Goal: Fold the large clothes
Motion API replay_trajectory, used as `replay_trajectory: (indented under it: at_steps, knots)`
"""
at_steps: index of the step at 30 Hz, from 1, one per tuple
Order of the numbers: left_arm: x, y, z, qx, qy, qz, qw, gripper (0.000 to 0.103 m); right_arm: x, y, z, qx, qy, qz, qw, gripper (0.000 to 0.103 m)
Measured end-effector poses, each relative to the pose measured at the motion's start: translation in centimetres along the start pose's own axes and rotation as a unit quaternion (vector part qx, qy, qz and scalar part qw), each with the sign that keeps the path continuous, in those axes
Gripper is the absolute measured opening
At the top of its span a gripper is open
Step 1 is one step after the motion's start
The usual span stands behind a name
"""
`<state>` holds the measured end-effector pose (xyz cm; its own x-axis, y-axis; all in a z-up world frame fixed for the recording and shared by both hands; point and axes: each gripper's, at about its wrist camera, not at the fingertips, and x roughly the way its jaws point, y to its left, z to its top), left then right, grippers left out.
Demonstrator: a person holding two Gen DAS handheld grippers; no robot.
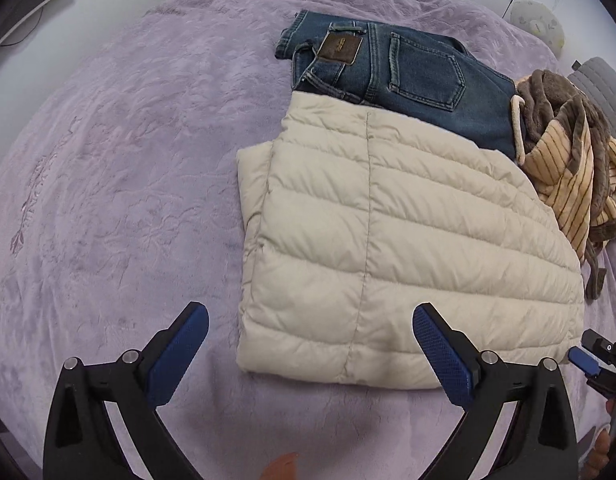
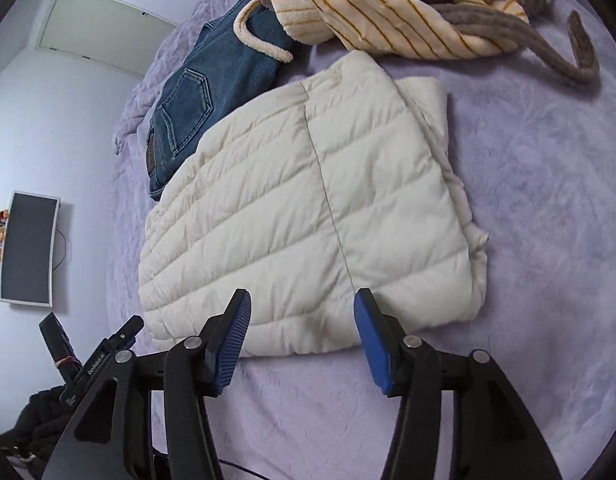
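Bed w/ lilac plush cover [image 1: 119,184]. On it, centre: cream quilted puffer jacket [image 1: 388,248], folded into a squarish pad, far edge overlapping the folded blue denim jeans [image 1: 412,68]. Striped beige-brown fleece garment [image 1: 568,176] heaped beside, unfolded (likely next). Left hand-held gripper [image 1: 310,356] spread wide, right hand-held gripper [image 2: 303,340] spread; both empty, clear of jacket. Jacket fold looks done; next: reach for fleece.

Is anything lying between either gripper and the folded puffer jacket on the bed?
Nothing visible: the left gripper and right gripper hang open by the puffer jacket, only bare purple blanket between.
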<state>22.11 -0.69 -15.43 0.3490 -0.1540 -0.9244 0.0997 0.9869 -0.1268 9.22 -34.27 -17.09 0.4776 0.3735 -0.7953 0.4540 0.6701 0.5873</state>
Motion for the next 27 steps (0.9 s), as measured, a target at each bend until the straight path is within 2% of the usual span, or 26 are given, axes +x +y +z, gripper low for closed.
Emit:
replay_trajectory:
  at_steps: [1,2,5,9,12,15,17,27]
  knots:
    - [0.3,0.3,-0.4,-0.006,0.011,-0.005,0.9999,0.102,0.0,-0.4,-0.7,0.006,0.001,0.004,1.000,0.066]
    - [0.7,0.7,-0.8,-0.015,0.021,-0.010,0.9996,0.102,0.2,-0.7,-1.3,0.013,0.002,0.008,1.000,0.077]
    - [1.7,2.2,-1.9,-0.055,0.040,-0.026,0.9973,0.102,1.0,-1.7,-2.6,0.041,0.005,0.033,0.999,0.102]
    - [3.2,4.3,-3.0,-0.114,0.061,-0.057,0.9900,0.102,2.3,-3.3,-3.4,0.092,0.013,0.064,0.994,0.103]
    - [4.8,5.8,-3.8,-0.171,0.083,-0.127,0.9734,0.102,3.0,-4.5,-3.7,0.134,0.017,0.098,0.986,0.103]
    - [5.7,7.2,-4.2,-0.228,0.070,-0.177,0.9549,0.102,3.5,-5.5,-3.6,0.160,0.009,0.118,0.980,0.103]
    - [6.1,7.6,-4.1,-0.248,0.059,-0.194,0.9472,0.102,3.9,-6.0,-3.4,0.176,0.002,0.136,0.975,0.103]
    - [8.7,6.4,-1.3,-0.242,0.038,-0.185,0.9517,0.102,7.0,-6.4,-1.3,0.217,-0.025,0.195,0.956,0.103]
